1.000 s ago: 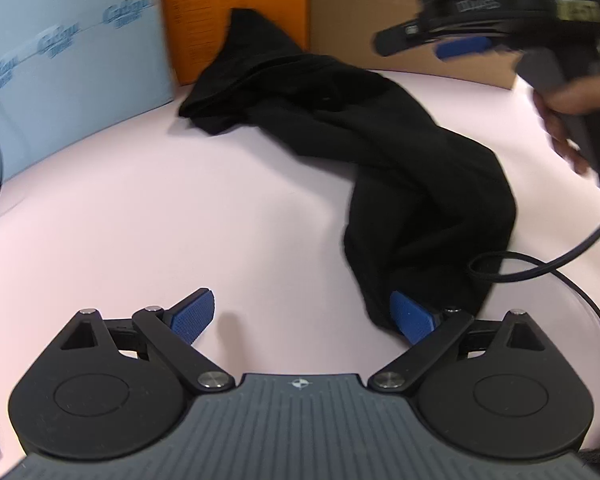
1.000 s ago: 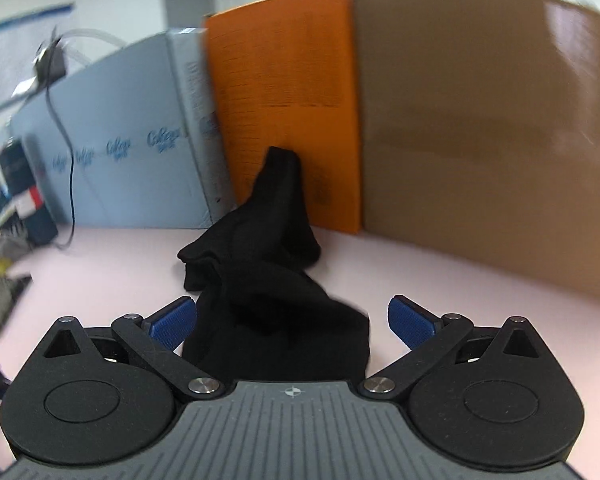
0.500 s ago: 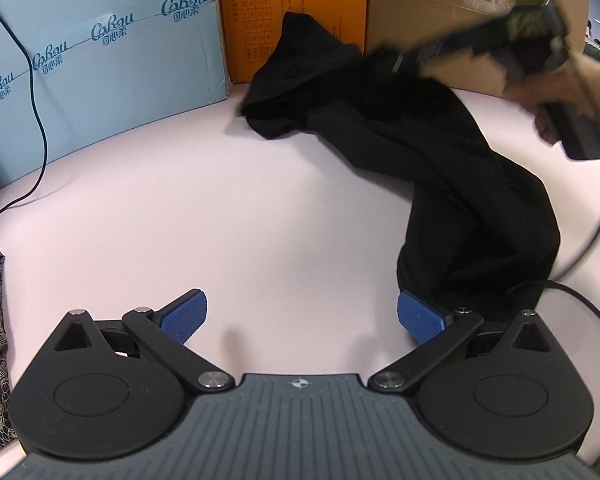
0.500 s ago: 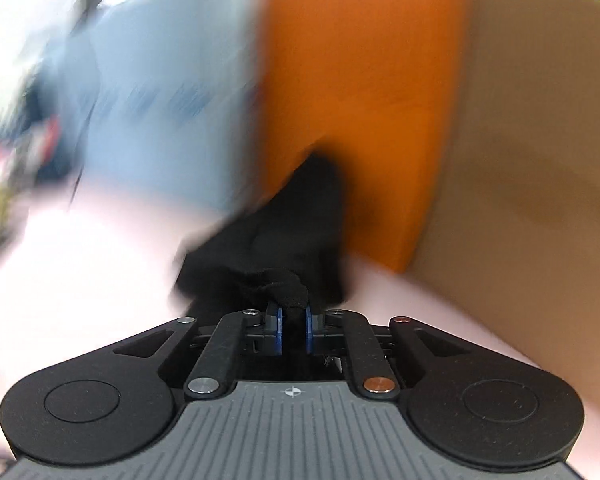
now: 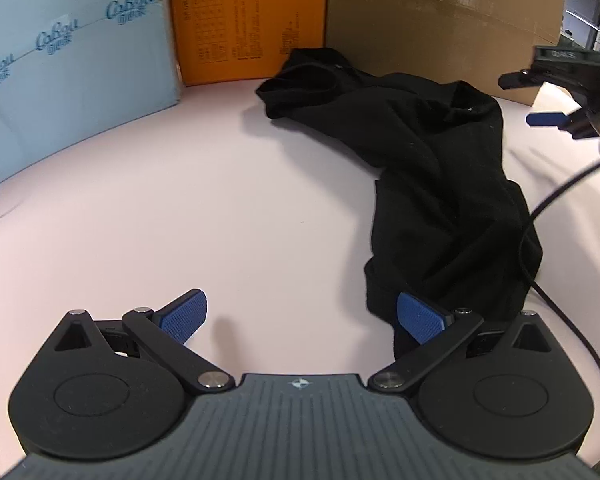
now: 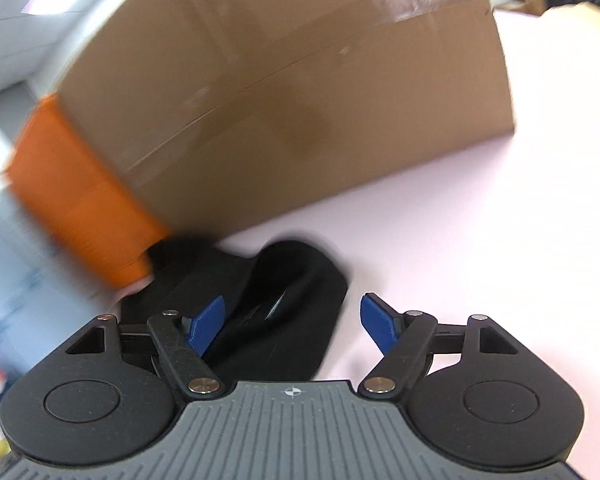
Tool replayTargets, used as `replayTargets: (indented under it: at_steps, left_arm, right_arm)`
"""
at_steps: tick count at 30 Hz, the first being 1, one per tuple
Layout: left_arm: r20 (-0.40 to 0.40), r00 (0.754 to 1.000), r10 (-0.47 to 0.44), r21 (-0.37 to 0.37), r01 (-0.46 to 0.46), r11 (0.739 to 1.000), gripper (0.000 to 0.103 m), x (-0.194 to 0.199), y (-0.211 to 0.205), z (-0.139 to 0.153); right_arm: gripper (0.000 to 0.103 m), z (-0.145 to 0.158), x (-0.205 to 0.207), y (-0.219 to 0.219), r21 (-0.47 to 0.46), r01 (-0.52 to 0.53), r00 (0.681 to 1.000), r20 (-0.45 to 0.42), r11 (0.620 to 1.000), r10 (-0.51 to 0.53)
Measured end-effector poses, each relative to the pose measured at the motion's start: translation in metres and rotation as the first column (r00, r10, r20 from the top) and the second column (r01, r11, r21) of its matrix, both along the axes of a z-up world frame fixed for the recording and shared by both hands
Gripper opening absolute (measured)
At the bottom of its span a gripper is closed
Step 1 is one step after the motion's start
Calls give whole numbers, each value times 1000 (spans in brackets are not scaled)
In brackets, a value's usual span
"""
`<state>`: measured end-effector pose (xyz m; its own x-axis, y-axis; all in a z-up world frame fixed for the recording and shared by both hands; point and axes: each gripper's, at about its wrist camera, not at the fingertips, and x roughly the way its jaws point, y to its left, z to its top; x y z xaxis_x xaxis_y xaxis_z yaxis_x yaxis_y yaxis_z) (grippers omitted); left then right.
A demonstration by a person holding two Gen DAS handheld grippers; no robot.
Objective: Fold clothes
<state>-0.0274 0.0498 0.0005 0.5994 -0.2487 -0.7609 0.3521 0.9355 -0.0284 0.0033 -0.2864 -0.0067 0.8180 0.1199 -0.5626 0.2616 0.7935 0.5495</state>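
A black garment (image 5: 432, 168) lies crumpled in a long curve on the pale pink table (image 5: 180, 208), from the orange box down to my left gripper. My left gripper (image 5: 302, 314) is open and empty, its right pad touching the garment's near end. My right gripper (image 6: 292, 326) is open and empty above the garment's far end (image 6: 276, 312); it also shows at the right edge of the left wrist view (image 5: 556, 96), held above the table.
A light blue box (image 5: 72, 56), an orange box (image 5: 248, 16) and a brown cardboard box (image 5: 440, 20) stand along the table's back edge. A black cable (image 5: 540, 216) runs from the right gripper across the garment. Another cable hangs at the far left.
My right gripper was shut on the garment's far end half a second ago; it has opened, let the cloth drop, and swung right. The garment now lies flatter and further right.
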Motion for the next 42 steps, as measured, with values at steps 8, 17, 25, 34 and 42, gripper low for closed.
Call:
replayTargets:
  at_steps: [8,17,25,34,42]
  left_arm:
    - [-29,997,-65,-86,62,994,102,-10,-12,-4]
    - [42,972,-233,-75,236,969,72,-21,-45,-17]
    - [183,955,-235,-137,262,955,13,-33,-33,21]
    - [467,819,-332,-190,460,868,14,-77,-8,123]
    - [411,752,-515,-55,584,810,83,-98,-1,114]
  right_arm:
    - [85,-17,-42,76,-61,-346,938,-49,936,343]
    - [92,-20,-28,131,-15,-395,919,-22,919,394]
    - [22,-14,-30,113,194,-368,929,34,909,369]
    - [21,41,-70,87,459,-551,831,376,697,410]
    - [66,42,-109,75,438,-555,830,242,707,502]
